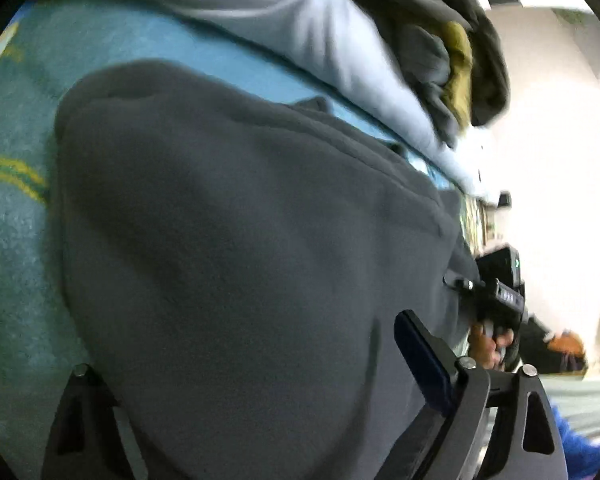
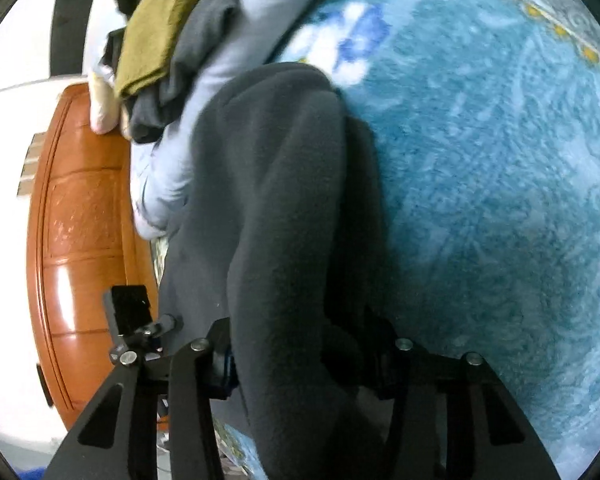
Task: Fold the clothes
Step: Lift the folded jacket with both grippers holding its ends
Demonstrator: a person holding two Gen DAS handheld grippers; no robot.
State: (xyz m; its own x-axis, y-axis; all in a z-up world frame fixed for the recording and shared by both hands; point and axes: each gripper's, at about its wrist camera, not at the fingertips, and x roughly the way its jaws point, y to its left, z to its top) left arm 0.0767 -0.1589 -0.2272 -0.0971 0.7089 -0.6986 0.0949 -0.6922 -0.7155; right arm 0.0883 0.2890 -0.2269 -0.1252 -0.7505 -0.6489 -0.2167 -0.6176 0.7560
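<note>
A grey fleece garment (image 1: 240, 240) hangs in front of both cameras over a blue patterned bed cover (image 1: 16, 264). My left gripper (image 1: 260, 384) is buried in the fleece; one blue-padded finger (image 1: 420, 356) shows at the right, the other is hidden, so its closure is unclear. My right gripper (image 2: 300, 356) is shut on a thick fold of the grey garment (image 2: 284, 220), which runs up between its fingers. The right gripper also shows in the left wrist view (image 1: 496, 300), held by a hand.
A pile of clothes lies beyond: a pale blue garment (image 1: 300, 28), dark grey items (image 1: 420, 4) and an olive-yellow piece (image 2: 160, 28). A brown wooden bed board (image 2: 80, 220) stands at the left of the right view. The blue bed cover (image 2: 500, 180) spreads right.
</note>
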